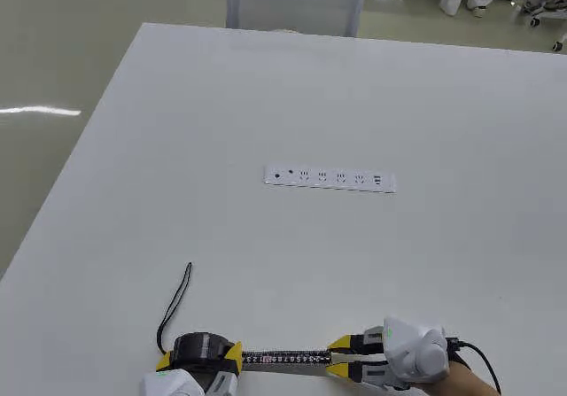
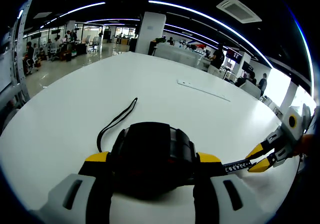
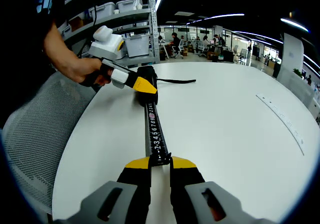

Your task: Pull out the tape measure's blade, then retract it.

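Note:
A black tape measure (image 1: pixel 199 350) rests on the white table (image 1: pixel 337 104) near its front edge, with my left gripper (image 1: pixel 232 358) shut on its case (image 2: pixel 152 156). Its black wrist strap (image 1: pixel 174 303) trails away across the table. The blade (image 1: pixel 285 358) is drawn out a short way to the right. My right gripper (image 1: pixel 337 358) is shut on the blade's tip (image 3: pixel 160 158), its yellow fingertips (image 3: pixel 185 163) pinching the end. In the right gripper view the blade (image 3: pixel 152 131) runs straight back to the case (image 3: pixel 147 81) and the left gripper (image 3: pixel 142 85).
A white power strip (image 1: pixel 330 178) lies flat at the table's middle. A translucent chair back (image 1: pixel 294 2) stands beyond the far edge. A cable (image 1: pixel 478 356) trails from the right gripper. Shelving with bins (image 3: pixel 125 13) stands behind the person.

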The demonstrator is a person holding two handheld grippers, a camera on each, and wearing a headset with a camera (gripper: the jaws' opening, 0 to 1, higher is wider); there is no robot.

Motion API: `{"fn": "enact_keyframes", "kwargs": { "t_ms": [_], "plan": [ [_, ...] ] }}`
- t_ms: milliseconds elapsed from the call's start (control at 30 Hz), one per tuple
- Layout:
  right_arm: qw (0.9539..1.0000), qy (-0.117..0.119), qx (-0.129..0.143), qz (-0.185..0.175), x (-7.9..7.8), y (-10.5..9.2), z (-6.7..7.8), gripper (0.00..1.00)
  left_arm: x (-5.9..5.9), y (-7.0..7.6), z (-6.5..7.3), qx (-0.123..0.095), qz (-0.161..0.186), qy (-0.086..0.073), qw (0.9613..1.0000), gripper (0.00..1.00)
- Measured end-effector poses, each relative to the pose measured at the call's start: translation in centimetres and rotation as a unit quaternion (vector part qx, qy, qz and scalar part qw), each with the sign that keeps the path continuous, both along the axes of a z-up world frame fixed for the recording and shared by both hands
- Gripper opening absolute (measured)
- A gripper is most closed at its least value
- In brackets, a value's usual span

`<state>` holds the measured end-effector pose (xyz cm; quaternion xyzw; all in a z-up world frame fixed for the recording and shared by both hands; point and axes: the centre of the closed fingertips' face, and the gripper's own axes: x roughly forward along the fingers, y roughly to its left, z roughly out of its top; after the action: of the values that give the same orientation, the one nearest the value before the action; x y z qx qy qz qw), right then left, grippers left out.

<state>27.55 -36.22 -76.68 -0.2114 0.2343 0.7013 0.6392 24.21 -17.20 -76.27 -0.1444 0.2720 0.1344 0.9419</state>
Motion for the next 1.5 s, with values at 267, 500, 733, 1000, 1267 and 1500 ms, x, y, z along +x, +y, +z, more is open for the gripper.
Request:
{"fn": "enact_keyframes", "kwargs": {
  "t_ms": [267,500,733,1000,1267,1500],
  "plan": [
    [1.0000,0.000,0.000,0.000,0.07,-0.01,-0.12,0.12,0.04,0.01,-0.04,0.006,-0.003,0.002,1.0000,0.63],
    [1.0000,0.001,0.000,-0.001,0.02,-0.01,-0.21,0.12,0.08,0.00,0.00,0.011,-0.003,0.000,0.9999,0.64],
    [1.0000,0.000,0.000,-0.003,0.13,0.10,-0.27,0.12,0.17,-0.04,-0.10,0.018,-0.004,0.007,0.9998,0.66],
    [1.0000,0.000,0.000,-0.004,0.15,0.13,-0.19,0.12,0.38,0.07,-0.33,0.045,-0.008,0.016,0.9989,0.69],
    [1.0000,0.000,0.001,-0.007,0.24,0.11,-0.15,0.12,0.32,0.09,-0.30,0.043,-0.003,0.014,0.9990,0.67],
    [1.0000,0.002,0.001,-0.005,0.06,0.21,-0.07,0.12,0.24,0.13,-0.31,0.037,-0.009,0.012,0.9992,0.65]
  ]
}}
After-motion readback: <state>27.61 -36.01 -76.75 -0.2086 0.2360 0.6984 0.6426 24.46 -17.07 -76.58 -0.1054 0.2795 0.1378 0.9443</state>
